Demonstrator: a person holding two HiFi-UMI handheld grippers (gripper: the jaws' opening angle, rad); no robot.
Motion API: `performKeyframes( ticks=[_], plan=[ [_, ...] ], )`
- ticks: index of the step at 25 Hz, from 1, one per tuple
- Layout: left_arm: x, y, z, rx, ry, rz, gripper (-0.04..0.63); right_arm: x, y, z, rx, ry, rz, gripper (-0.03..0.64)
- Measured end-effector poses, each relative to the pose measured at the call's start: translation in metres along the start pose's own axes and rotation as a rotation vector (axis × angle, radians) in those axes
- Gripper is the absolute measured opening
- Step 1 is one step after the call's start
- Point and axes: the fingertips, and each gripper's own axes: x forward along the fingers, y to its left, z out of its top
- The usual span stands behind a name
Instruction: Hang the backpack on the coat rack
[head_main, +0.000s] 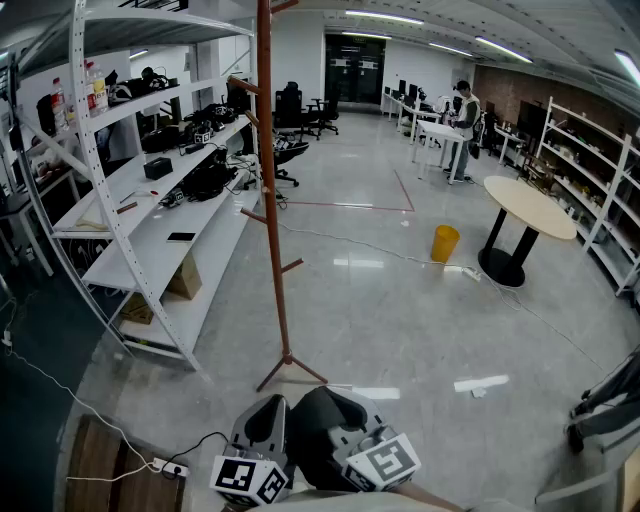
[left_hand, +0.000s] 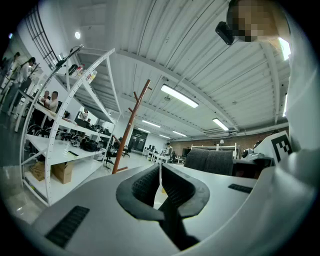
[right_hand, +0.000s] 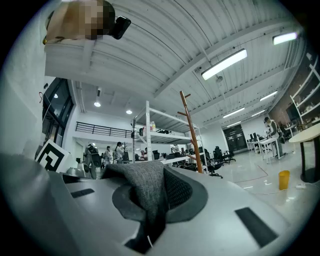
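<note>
The brown wooden coat rack (head_main: 270, 200) stands on the floor ahead of me, with short pegs up its pole; it also shows in the left gripper view (left_hand: 131, 131) and the right gripper view (right_hand: 191, 131). Both grippers are low at the bottom of the head view, side by side and pointing level toward the rack. My right gripper (right_hand: 152, 177) is shut on a fold of grey woven backpack fabric (right_hand: 140, 187). The rest of the backpack is hidden below the frame. My left gripper (left_hand: 160, 175) is shut, with only a thin slit between its pads and nothing in it.
White shelving (head_main: 150, 210) with boxes and gear runs along the left. A round table (head_main: 525, 205) and a yellow bin (head_main: 444, 242) stand to the right. A power strip with its cable (head_main: 165, 466) lies near my feet. A person (head_main: 463, 125) stands far back.
</note>
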Motion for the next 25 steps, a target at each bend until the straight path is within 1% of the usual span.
performKeyframes(
  ticks=[5,12,17,25],
  plan=[
    [0.001,-0.005,-0.001,0.004,0.003,-0.010,0.025,-0.003,-0.002,-0.001,-0.004,0.012,-0.012,0.037],
    [0.004,-0.010,0.001,-0.003,-0.003,-0.005,0.025,-0.005,-0.006,0.000,-0.015,0.020,-0.006,0.037],
    [0.005,-0.015,-0.004,0.002,0.003,-0.010,0.025,-0.010,-0.010,0.001,-0.017,0.011,-0.011,0.038],
    [0.007,-0.017,-0.001,-0.004,-0.018,0.039,0.025,-0.015,-0.026,0.010,-0.036,0.004,-0.005,0.038]
  ],
)
